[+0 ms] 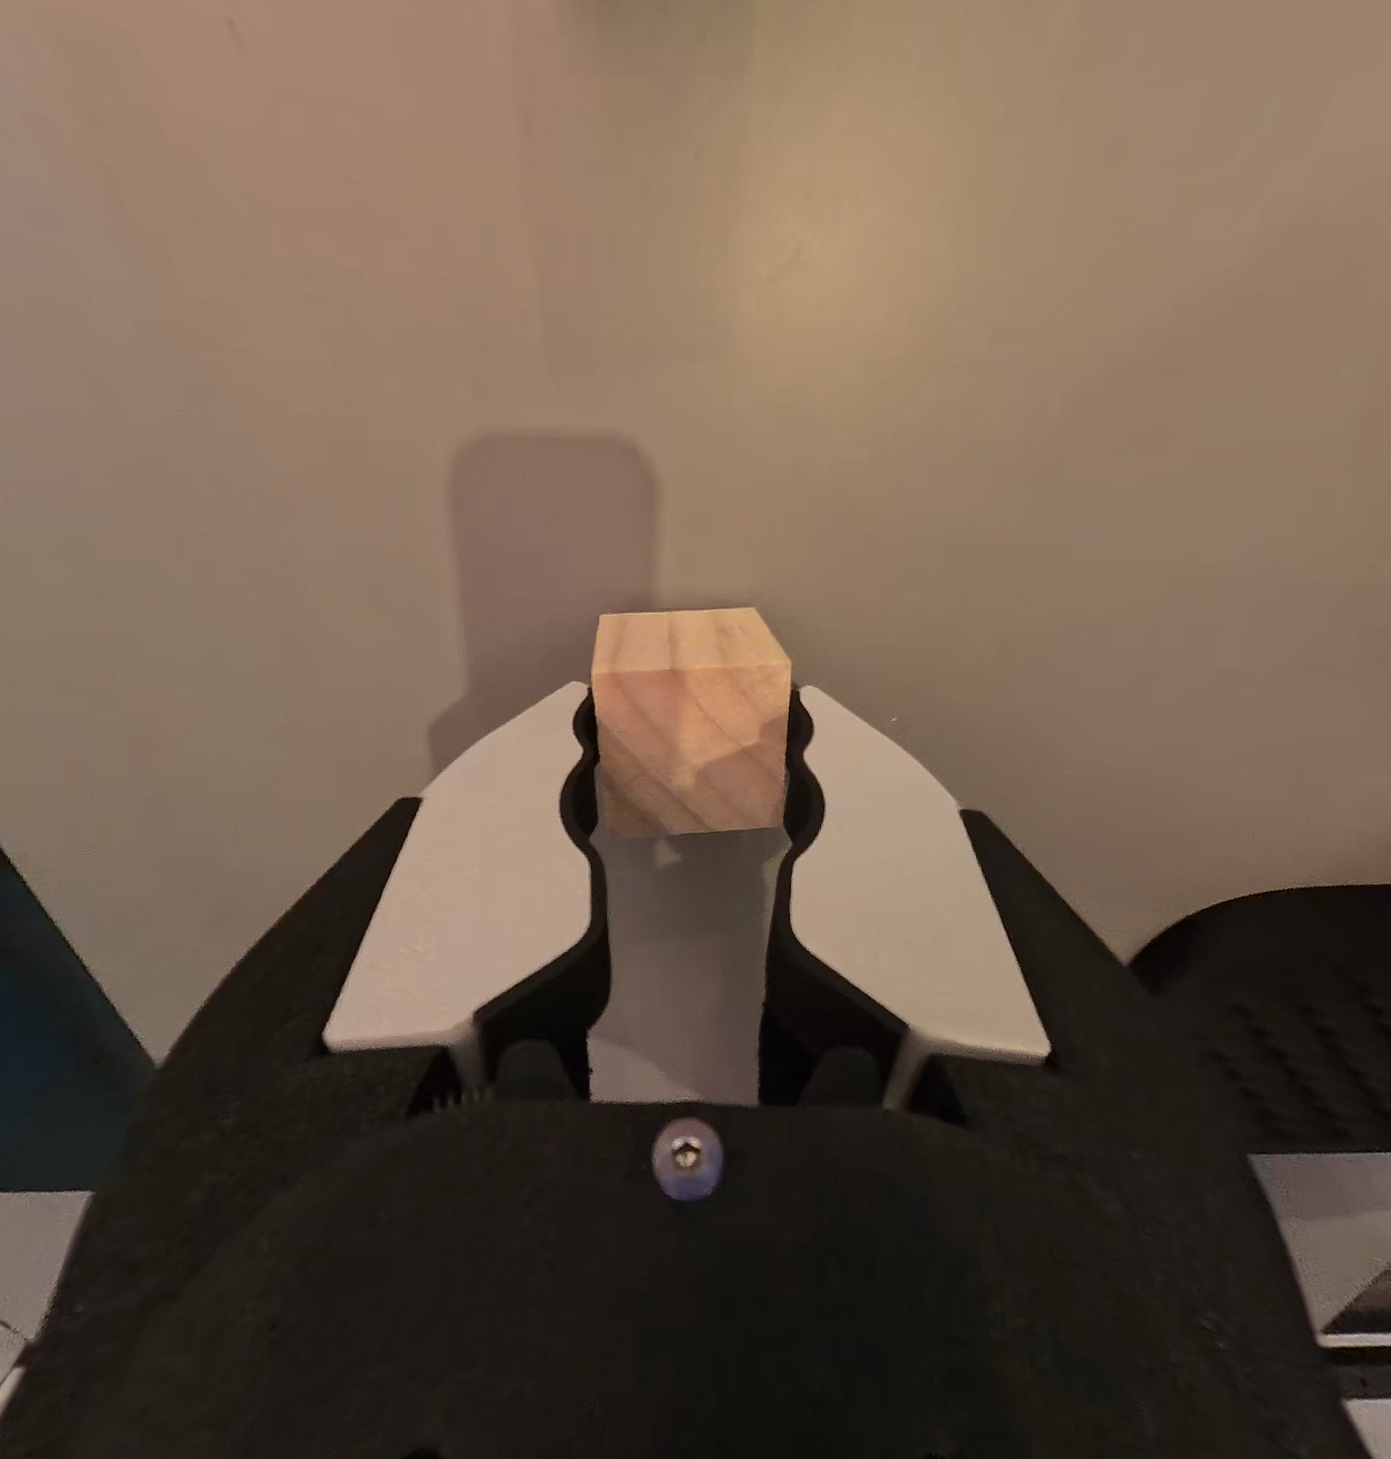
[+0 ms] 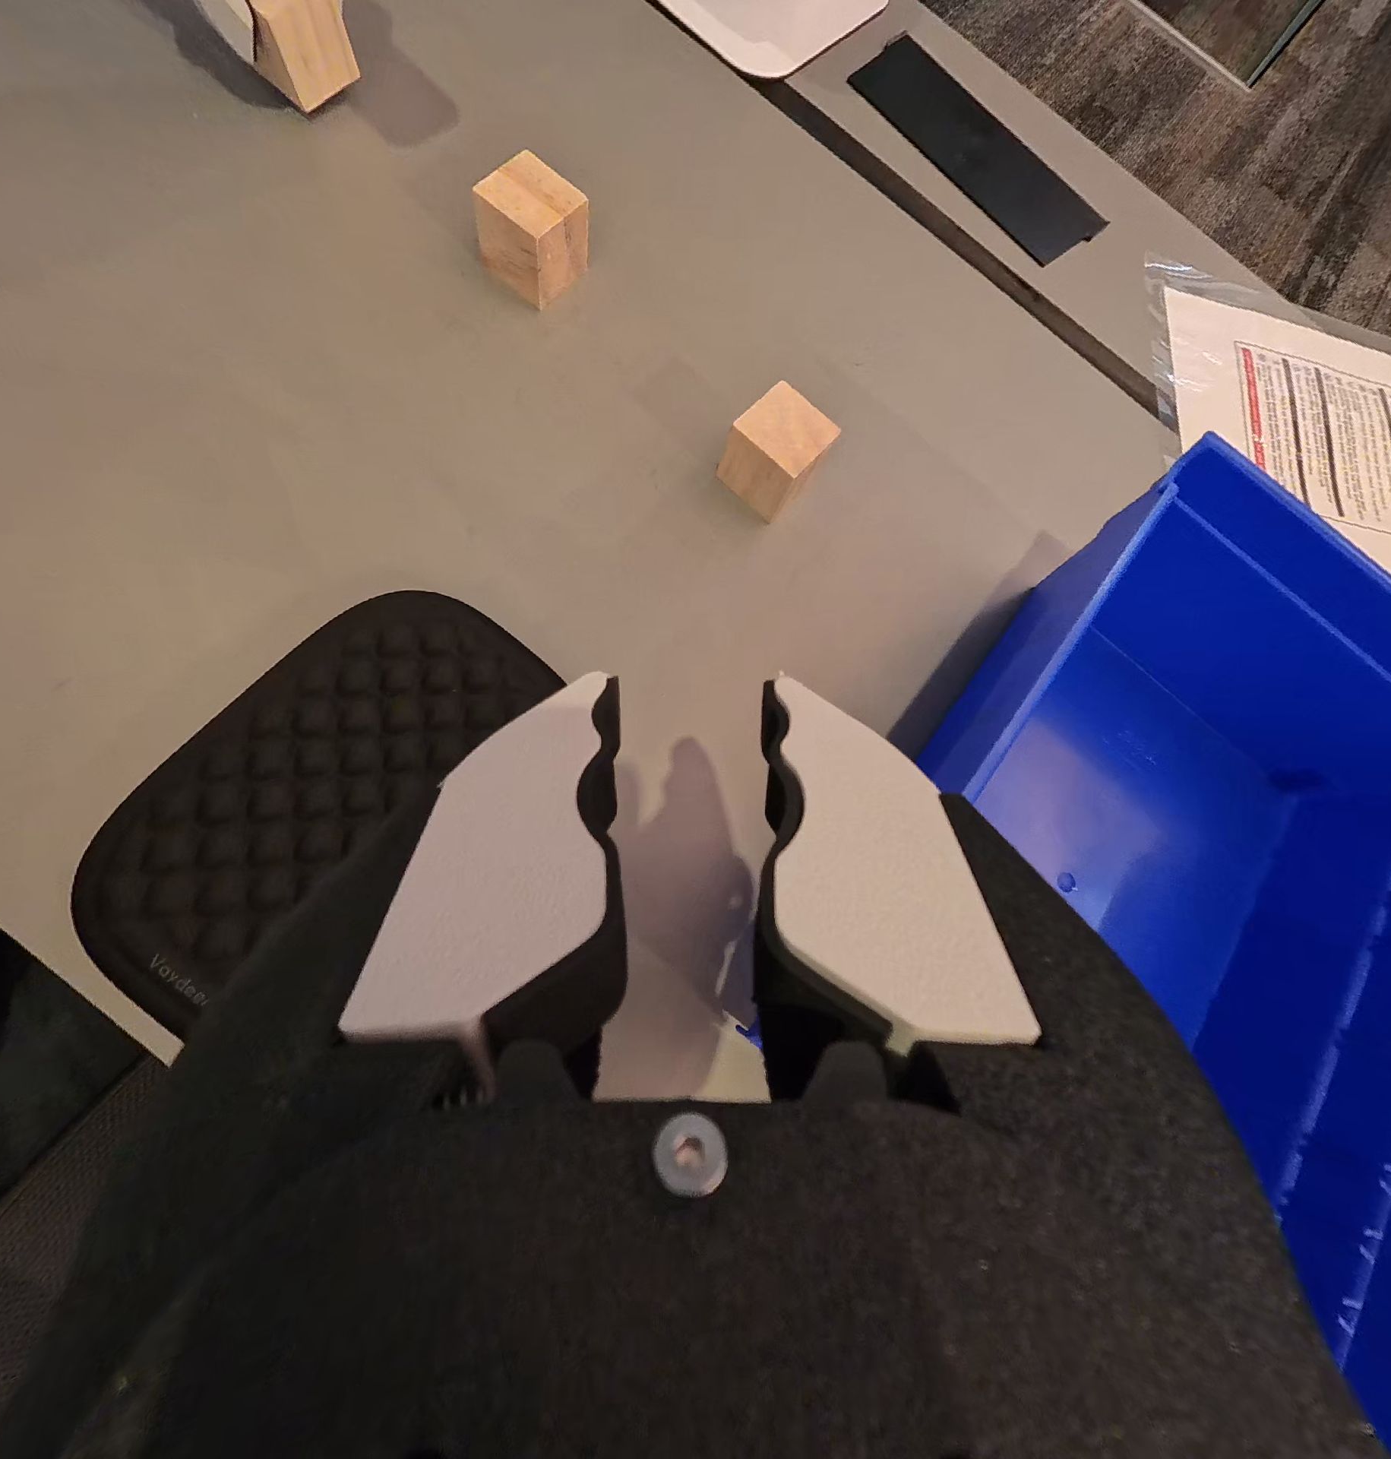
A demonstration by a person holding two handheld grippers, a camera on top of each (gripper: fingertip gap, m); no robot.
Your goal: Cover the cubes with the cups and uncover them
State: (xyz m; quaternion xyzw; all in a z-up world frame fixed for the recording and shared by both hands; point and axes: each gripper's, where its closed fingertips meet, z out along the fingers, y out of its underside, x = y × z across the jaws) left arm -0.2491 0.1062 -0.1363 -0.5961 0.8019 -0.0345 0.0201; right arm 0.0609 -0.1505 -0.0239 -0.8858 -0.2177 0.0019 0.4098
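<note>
Cube [image 1: 692, 742] sits clamped between the left gripper [image 1: 692, 734] jaws, held over the grey bench [image 1: 992, 474], its shadow falling behind it. Whether it touches the bench yet, can't tell. The right view shows this cube at top left w/ two more cubes [image 2: 531, 225] [image 2: 777, 448] standing apart on the bench, so this one looks like the third being placed. No cups in view.

Right gripper [image 2: 690, 695] hangs w/ jaws apart, holding nothing, above the bench edge between a black pad [image 2: 281, 789] and a blue bin [image 2: 1197, 789]; a printed sheet [image 2: 1308, 410] lies past the bin.

To do it well: set the cube flat, well apart from the other two so a cup rim clears each, then open straight out w/o nudging it.
</note>
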